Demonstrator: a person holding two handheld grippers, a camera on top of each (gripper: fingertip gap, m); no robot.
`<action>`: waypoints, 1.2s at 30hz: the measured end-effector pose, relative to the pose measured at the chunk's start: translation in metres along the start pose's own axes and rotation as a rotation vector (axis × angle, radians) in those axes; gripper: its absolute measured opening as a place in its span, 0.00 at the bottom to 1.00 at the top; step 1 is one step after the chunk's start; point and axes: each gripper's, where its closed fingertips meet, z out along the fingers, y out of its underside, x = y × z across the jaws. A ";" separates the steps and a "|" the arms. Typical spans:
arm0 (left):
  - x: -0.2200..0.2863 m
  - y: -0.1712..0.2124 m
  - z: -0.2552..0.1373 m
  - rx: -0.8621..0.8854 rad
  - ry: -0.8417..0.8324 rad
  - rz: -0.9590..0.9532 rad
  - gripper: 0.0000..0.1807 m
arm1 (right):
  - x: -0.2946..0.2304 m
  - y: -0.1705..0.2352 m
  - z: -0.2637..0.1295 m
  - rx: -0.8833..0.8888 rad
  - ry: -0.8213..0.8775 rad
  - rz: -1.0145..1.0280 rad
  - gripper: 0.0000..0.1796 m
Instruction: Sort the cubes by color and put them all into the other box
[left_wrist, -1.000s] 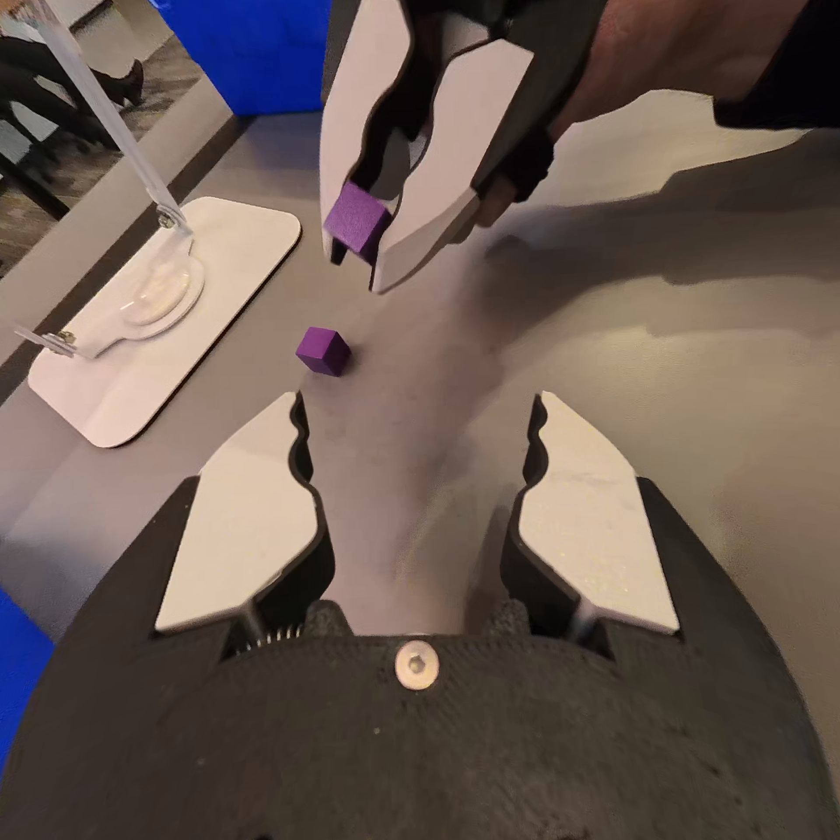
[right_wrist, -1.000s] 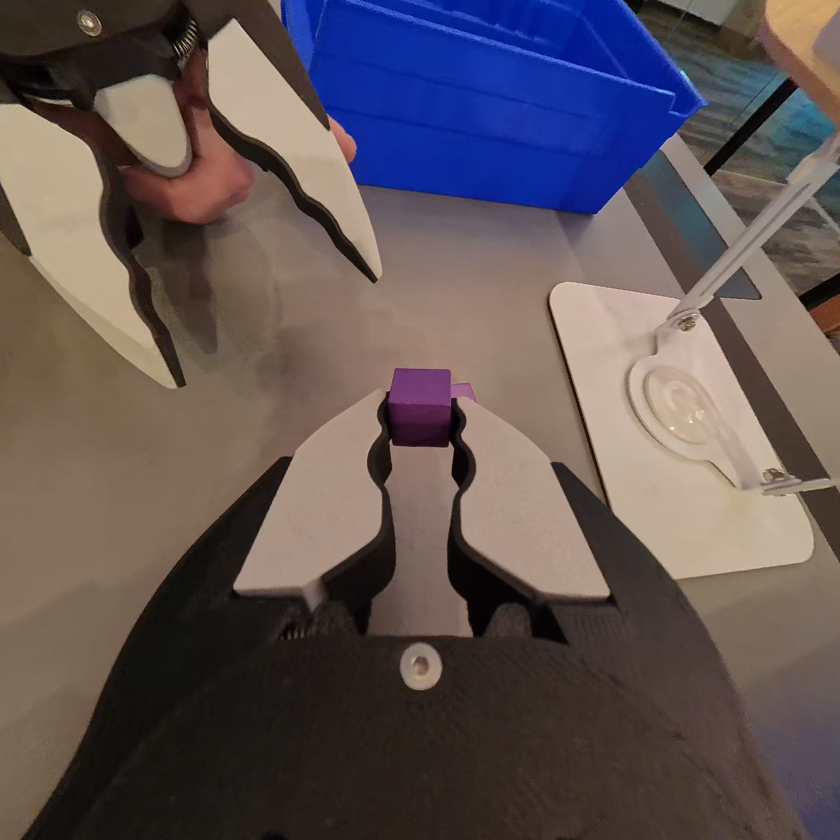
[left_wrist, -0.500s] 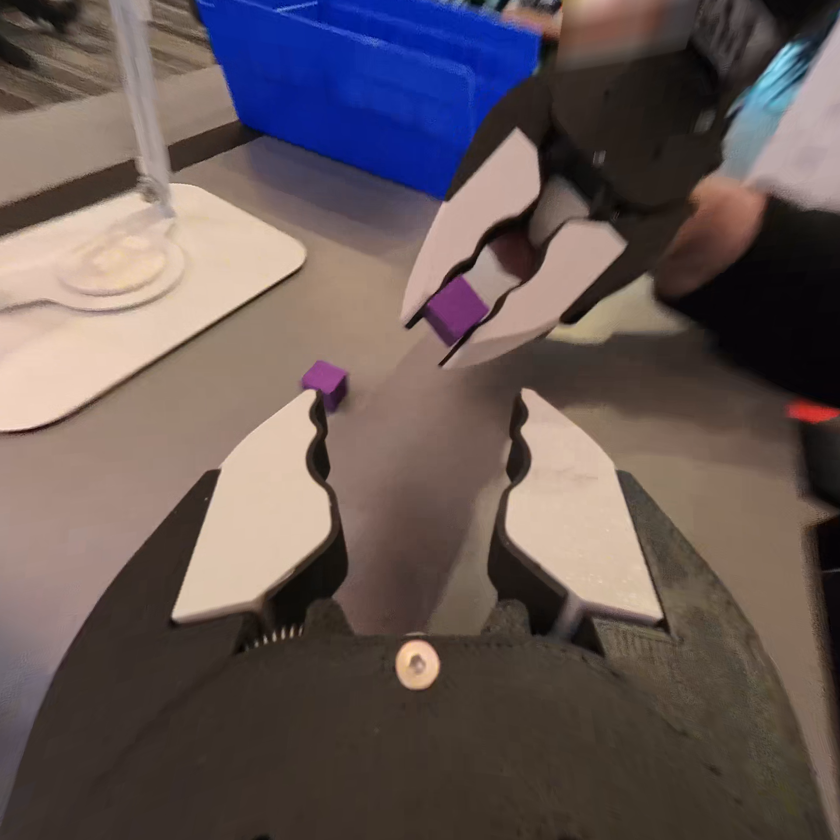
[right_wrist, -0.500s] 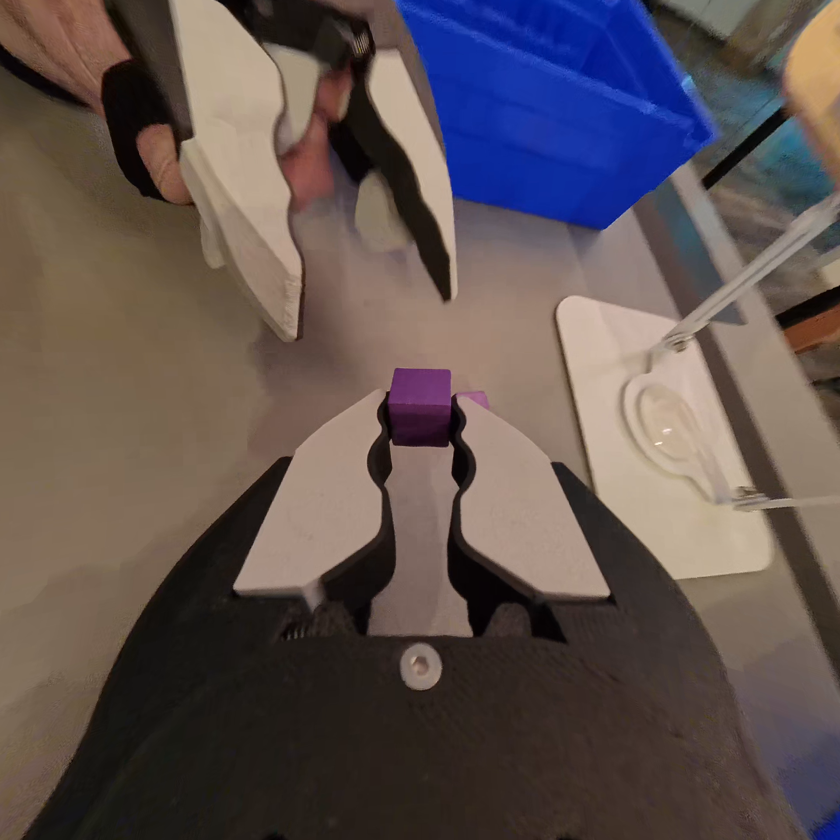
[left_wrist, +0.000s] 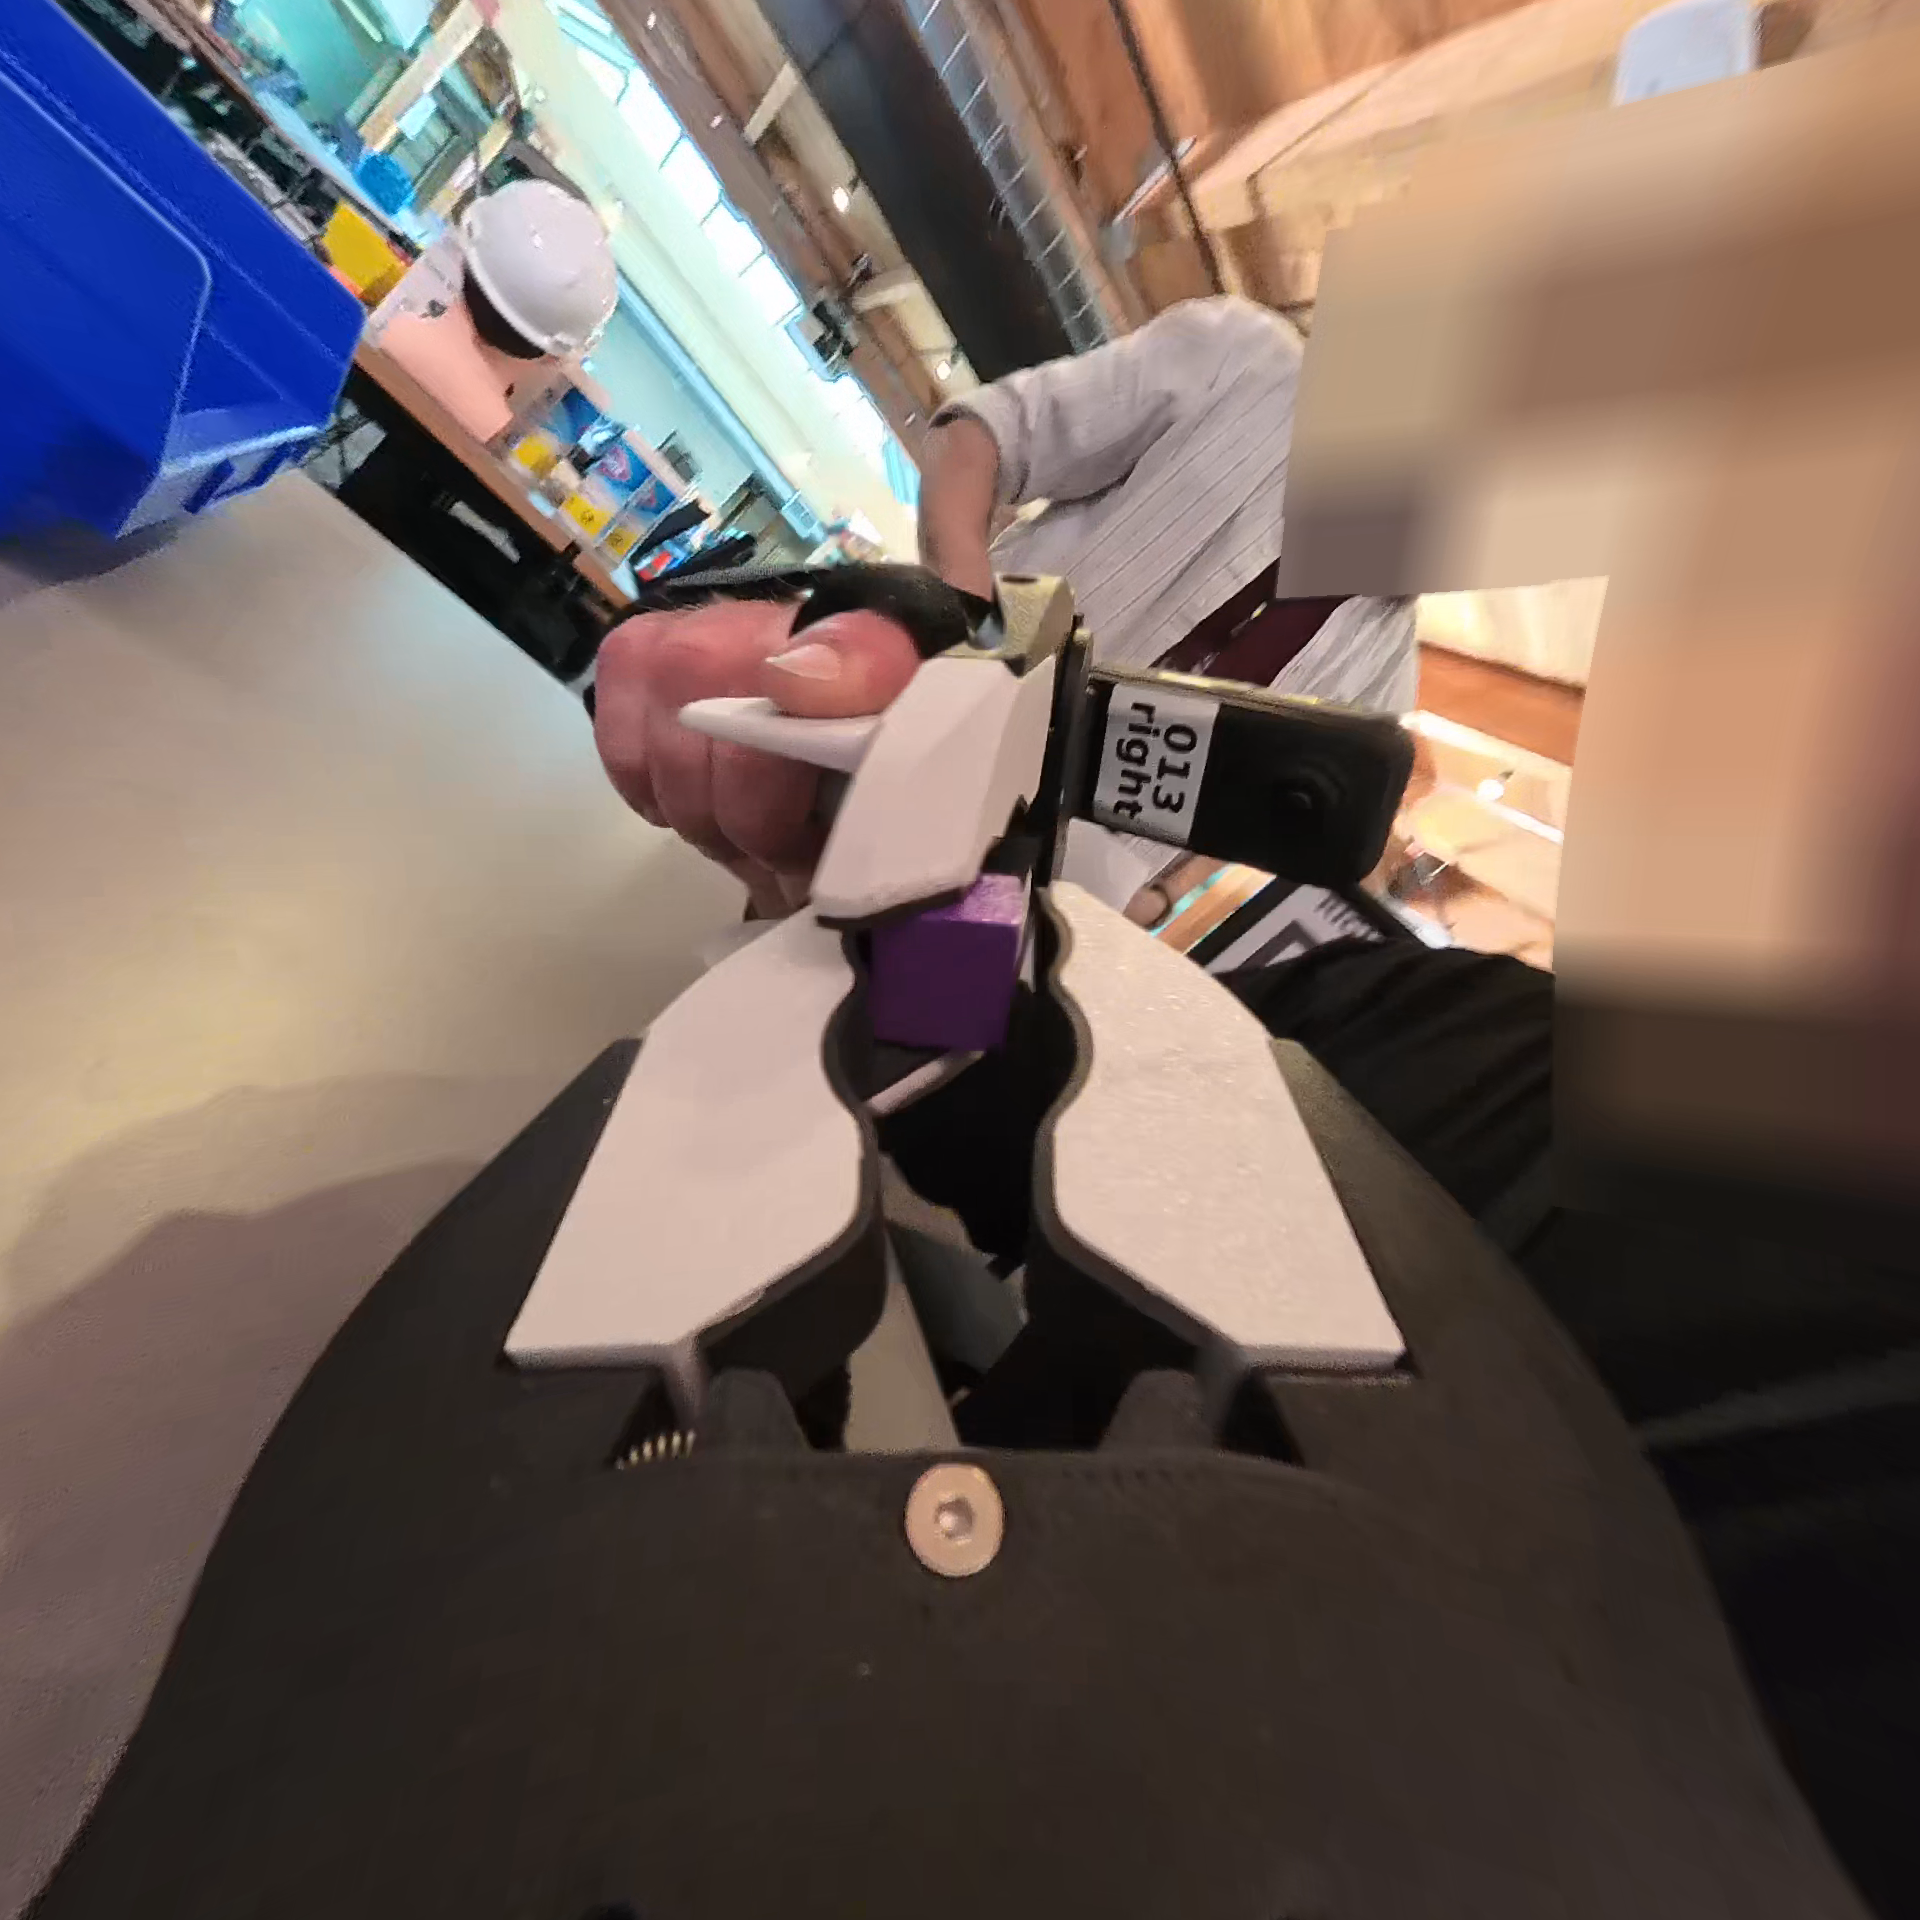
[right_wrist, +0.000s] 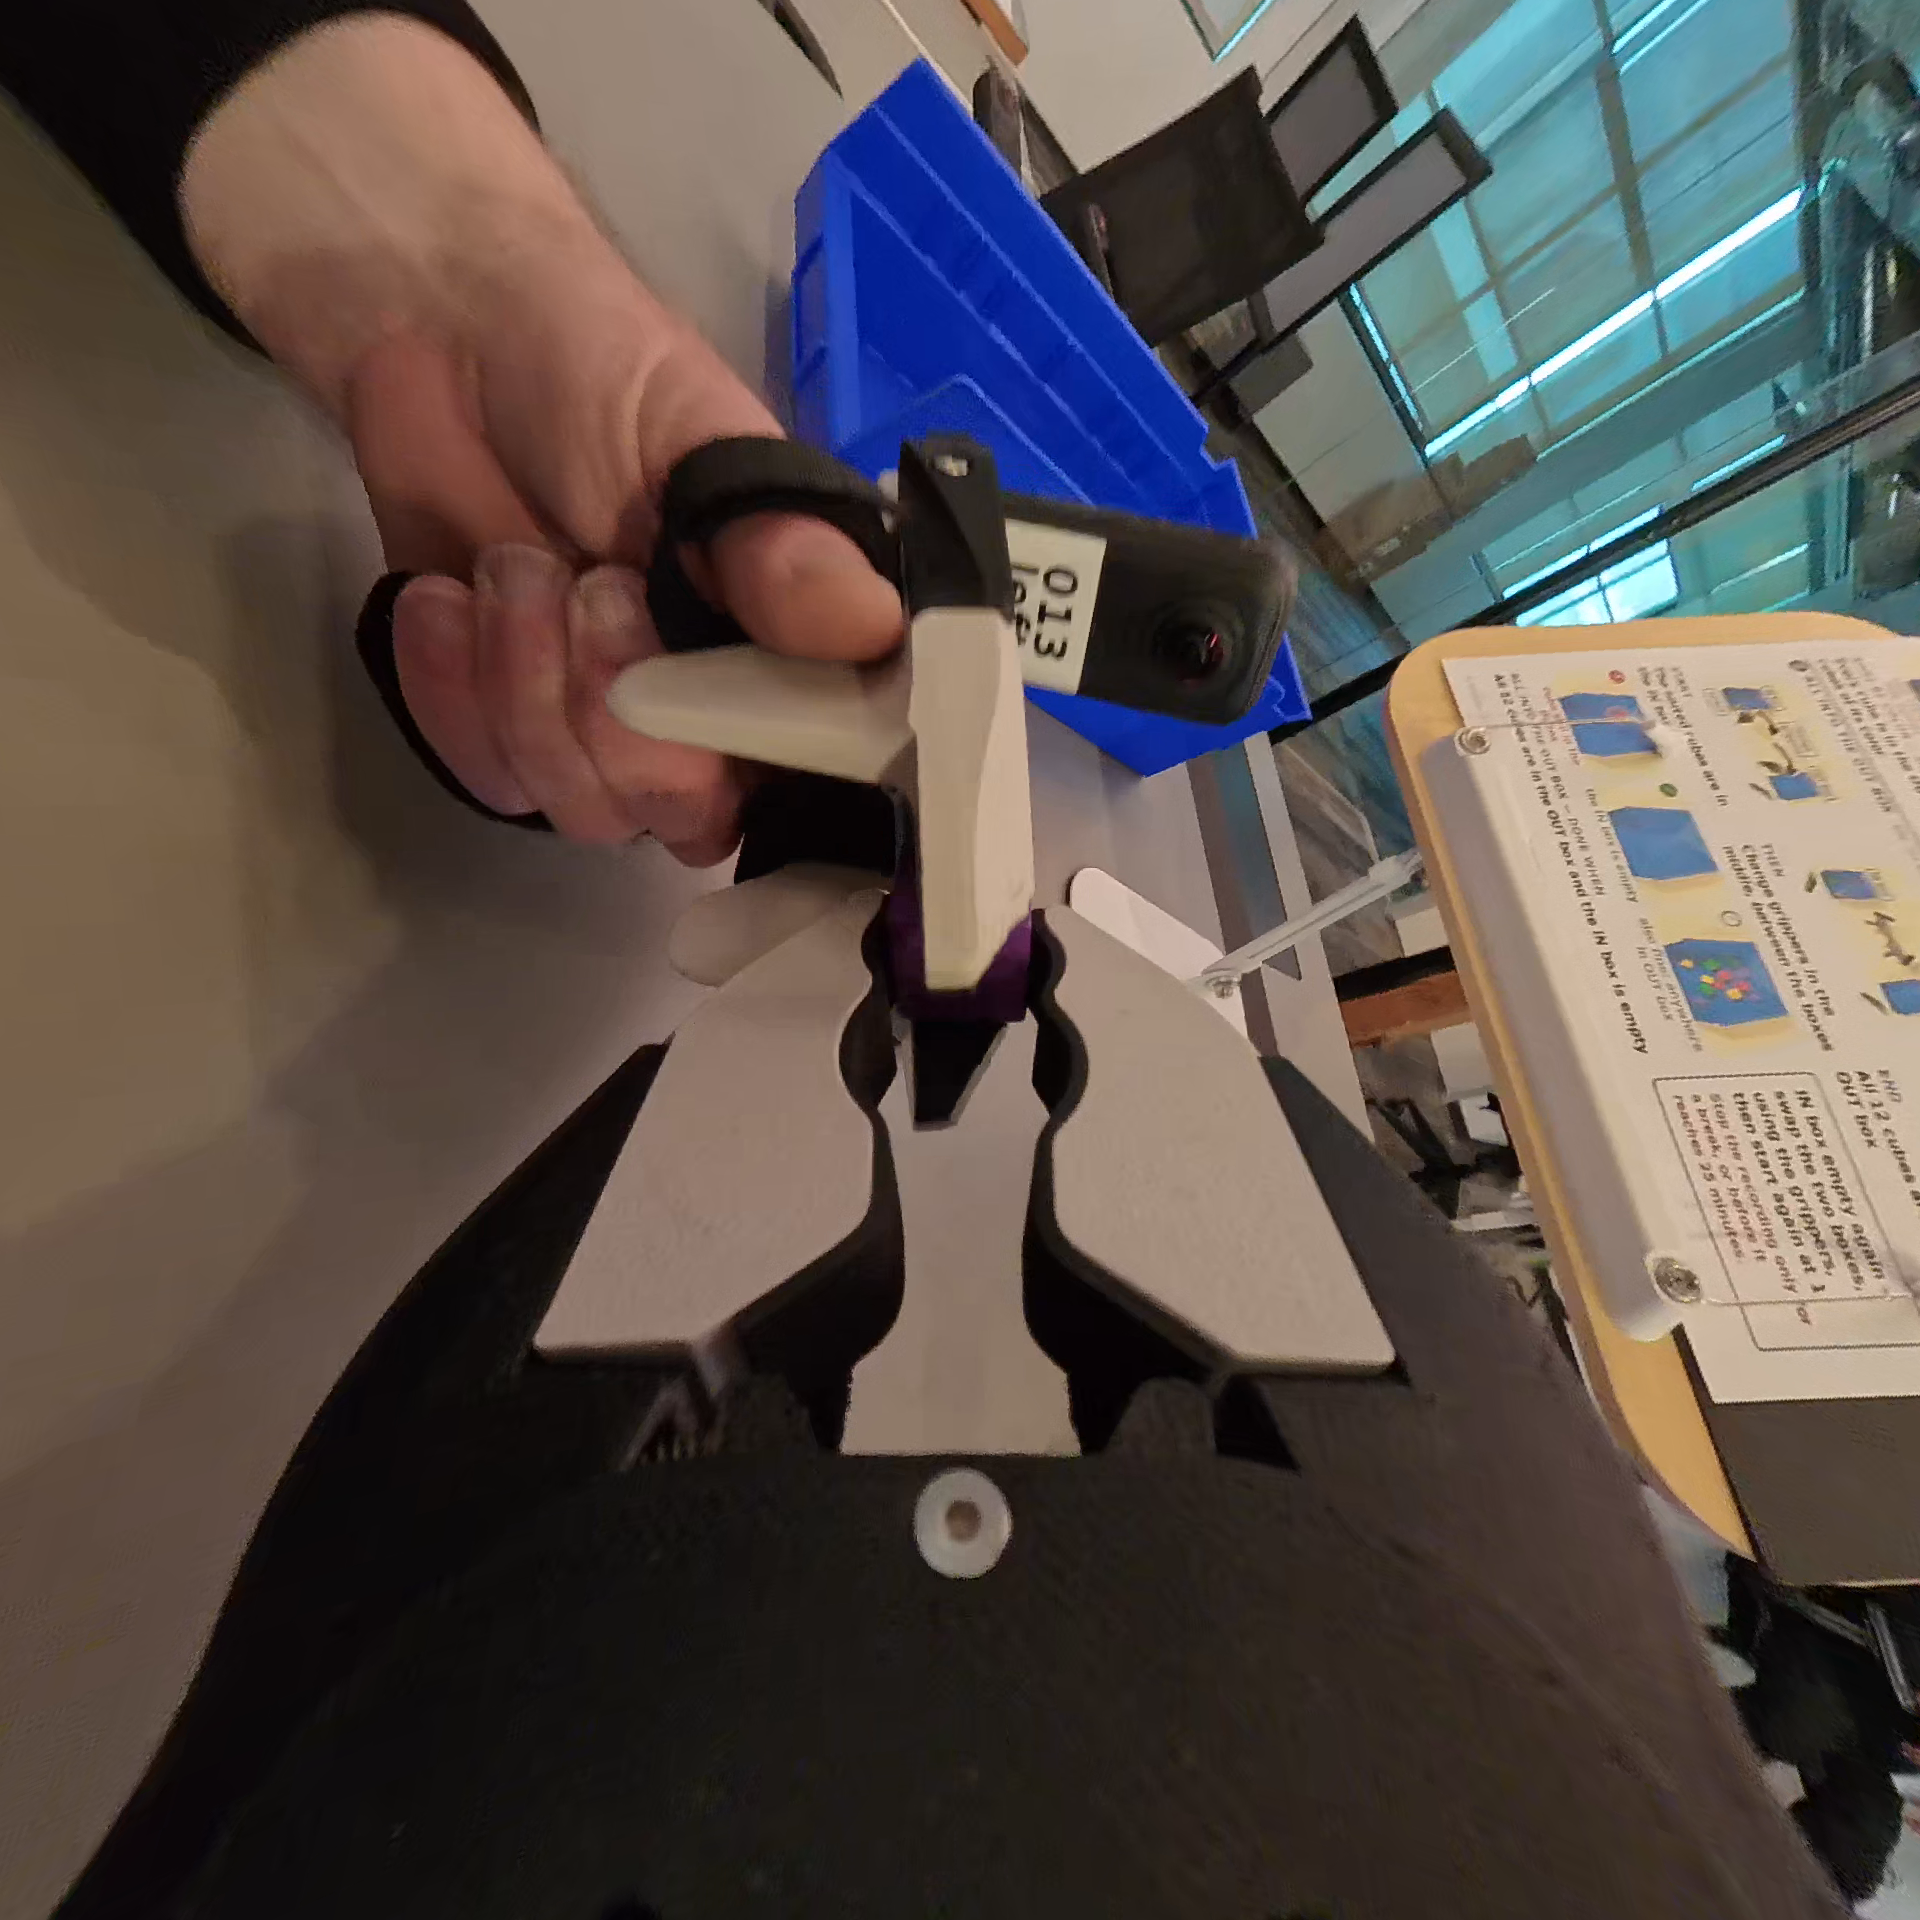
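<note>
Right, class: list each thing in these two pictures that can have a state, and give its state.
Purple cube: held in the air, gripped by both grippers at once.
Left gripper: shut on the purple cube.
Right gripper: shut on the purple cube, crossing the left gripper.
Blue box: standing on the table; contents hidden.

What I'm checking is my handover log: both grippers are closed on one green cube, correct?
Not quite: the cube is purple, not green. The left wrist view shows the colour best. Both wrist views show it pinched by the left gripper and the right gripper together, so the rest stands.
</note>
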 end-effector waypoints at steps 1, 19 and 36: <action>0.001 0.001 0.002 0.006 0.025 -0.019 0.13 | -0.001 -0.001 -0.002 0.008 -0.006 -0.008 0.13; -0.014 0.003 -0.018 -0.036 -0.225 0.164 0.12 | 0.001 0.006 -0.015 0.015 0.032 0.096 0.19; -0.034 -0.020 -0.053 -0.087 -0.659 0.552 0.12 | 0.072 0.066 -0.096 -0.050 0.560 0.574 0.16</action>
